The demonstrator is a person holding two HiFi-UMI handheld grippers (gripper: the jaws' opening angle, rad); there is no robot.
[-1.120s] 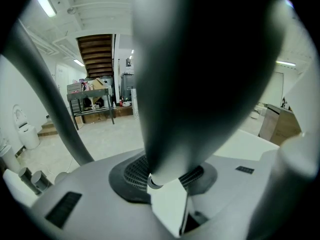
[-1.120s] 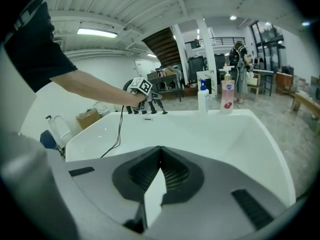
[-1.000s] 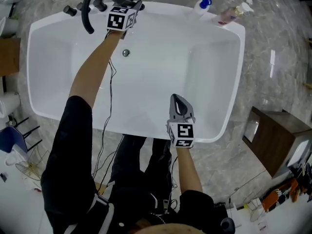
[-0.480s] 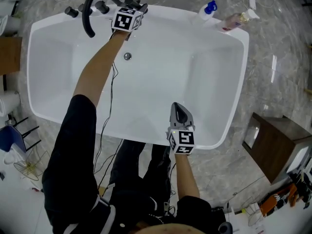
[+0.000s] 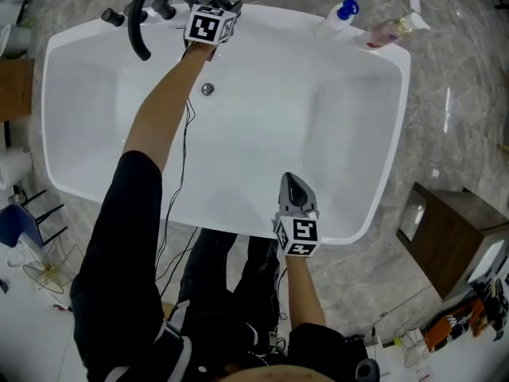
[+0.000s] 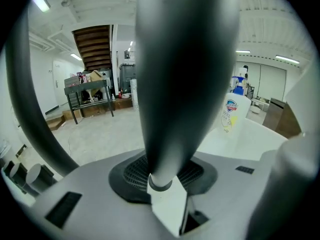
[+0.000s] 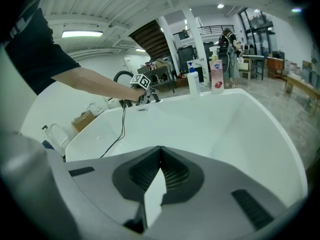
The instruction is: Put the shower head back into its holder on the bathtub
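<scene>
The white bathtub (image 5: 400, 86) fills the head view. At its far rim, beside the black faucet knobs (image 5: 163, 8), my left gripper (image 5: 221, 0) is shut on the black shower head. Its hose (image 5: 143, 18) arches to the left. In the left gripper view the dark shower head handle (image 6: 185, 74) stands upright between the jaws of the left gripper (image 6: 162, 186) and hides most of the scene; the holder is not visible. My right gripper (image 5: 289, 180) hangs shut and empty over the tub's near rim, seen too in the right gripper view (image 7: 159, 154).
Two bottles (image 5: 340, 10) (image 5: 390, 30) stand on the tub's far right corner. The drain (image 5: 207, 89) lies below the left hand. A black cable runs along the left arm into the tub. A wooden cabinet (image 5: 453, 221) stands right of the tub.
The left gripper has sunk a little with the shower head, closer to the far rim by the faucet. The right gripper has dropped slightly over the near rim.
</scene>
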